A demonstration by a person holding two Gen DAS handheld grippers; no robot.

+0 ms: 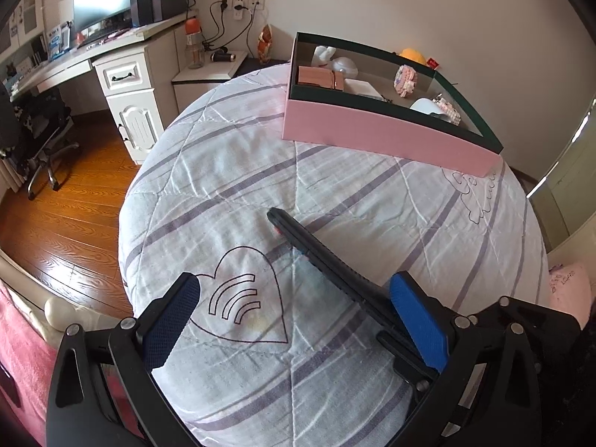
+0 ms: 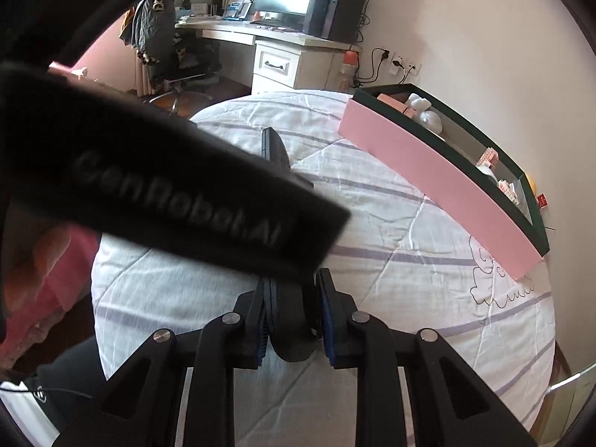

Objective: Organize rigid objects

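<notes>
A long black tool-like object (image 1: 320,257) lies slanted over the striped bedspread (image 1: 231,171); its far tip shows a bit of red. In the right wrist view my right gripper (image 2: 292,316) is shut on this black object (image 2: 275,149), which points away toward the desk. My left gripper (image 1: 294,320) is open and empty, its blue right finger (image 1: 417,320) close beside the black object. A pink box (image 1: 380,138) with a dark green rim sits at the far side of the bed (image 2: 428,186) and holds several small pink and white items.
A black strap marked GenRobot.AI (image 2: 178,201) crosses the right wrist view and hides part of the bed. A white desk (image 1: 123,74) with a monitor, an office chair (image 1: 41,130) and wood floor lie to the left. A wall stands behind the box.
</notes>
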